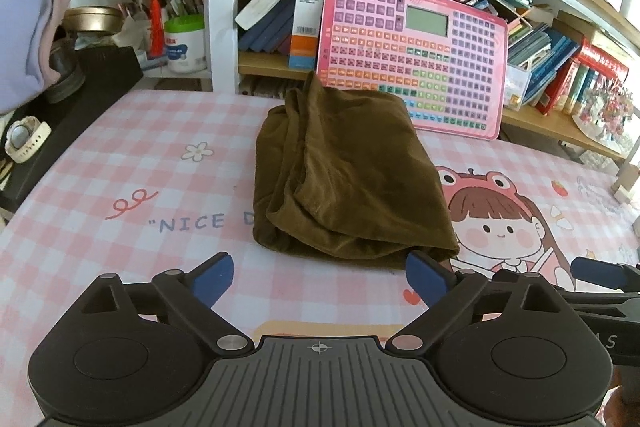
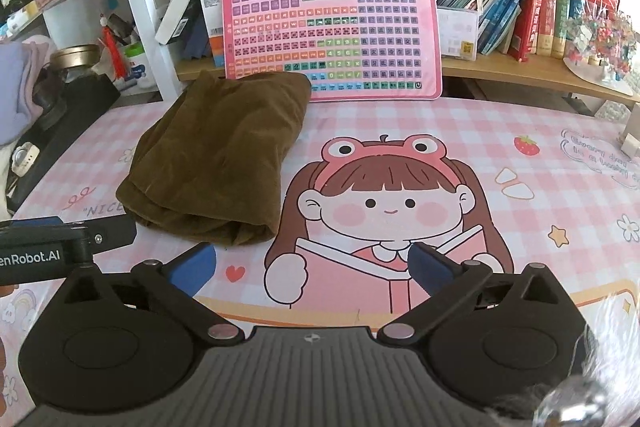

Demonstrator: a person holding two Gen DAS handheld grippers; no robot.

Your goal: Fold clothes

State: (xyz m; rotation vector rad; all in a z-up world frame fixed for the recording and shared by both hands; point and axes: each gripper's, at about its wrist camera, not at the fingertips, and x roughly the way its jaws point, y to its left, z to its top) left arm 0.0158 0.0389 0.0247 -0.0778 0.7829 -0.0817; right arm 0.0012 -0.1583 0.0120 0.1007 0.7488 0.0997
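Note:
A brown velvety garment (image 1: 348, 179) lies folded into a thick bundle on the pink checked desk mat (image 1: 120, 163). My left gripper (image 1: 320, 281) stands open just in front of the bundle's near edge, nothing between its blue pads (image 1: 214, 281). In the right wrist view the same brown garment (image 2: 216, 155) sits to the left, ahead of my right gripper (image 2: 312, 269), which is open over the cartoon girl print and holds nothing. The other gripper's body (image 2: 60, 247) shows at the left edge.
A pink keyboard-style learning board (image 1: 416, 63) leans against the bookshelf behind the garment. Books fill the shelves (image 2: 520, 23). A black box (image 1: 80, 107) with a watch and a folded lilac cloth (image 1: 24, 43) stands at the left.

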